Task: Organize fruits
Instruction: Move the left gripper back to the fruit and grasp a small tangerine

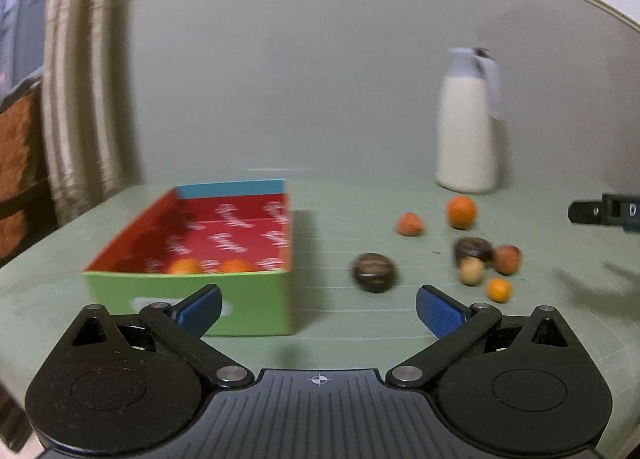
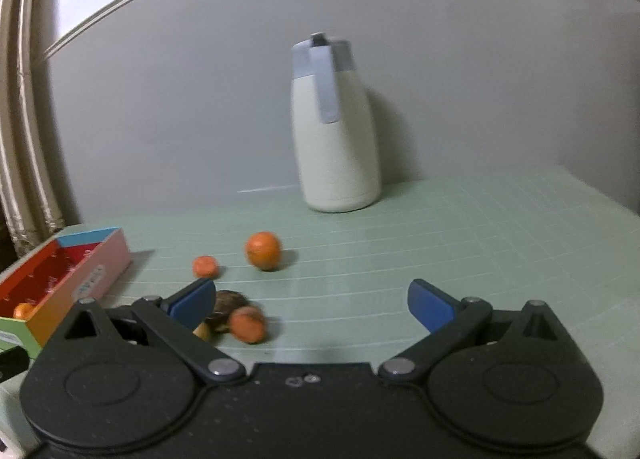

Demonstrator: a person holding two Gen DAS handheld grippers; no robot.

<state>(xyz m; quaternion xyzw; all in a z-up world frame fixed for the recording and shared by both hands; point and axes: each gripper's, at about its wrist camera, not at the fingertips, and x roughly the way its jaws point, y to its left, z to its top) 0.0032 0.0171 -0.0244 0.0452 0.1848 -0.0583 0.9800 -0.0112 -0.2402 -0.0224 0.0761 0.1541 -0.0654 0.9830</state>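
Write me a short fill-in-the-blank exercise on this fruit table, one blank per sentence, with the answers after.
1. Two orange fruits already lie inside the ____.
2. The white jug stands upright near the ____.
3. Both the left gripper and the right gripper are ____ and hold nothing.
4. The loose dark round fruit lies between the box and the other ____.

Answers: box; wall; open; fruits

I see a matt green mat (image 2: 460, 243) with a printed grid. The box (image 1: 240, 299) looks like glossy printed cardboard. The jug (image 2: 340, 147) is smooth matt plastic. My grippers' pads (image 1: 440, 315) are ribbed blue rubber on matt black plastic, with shiny metal pins (image 2: 224, 367).
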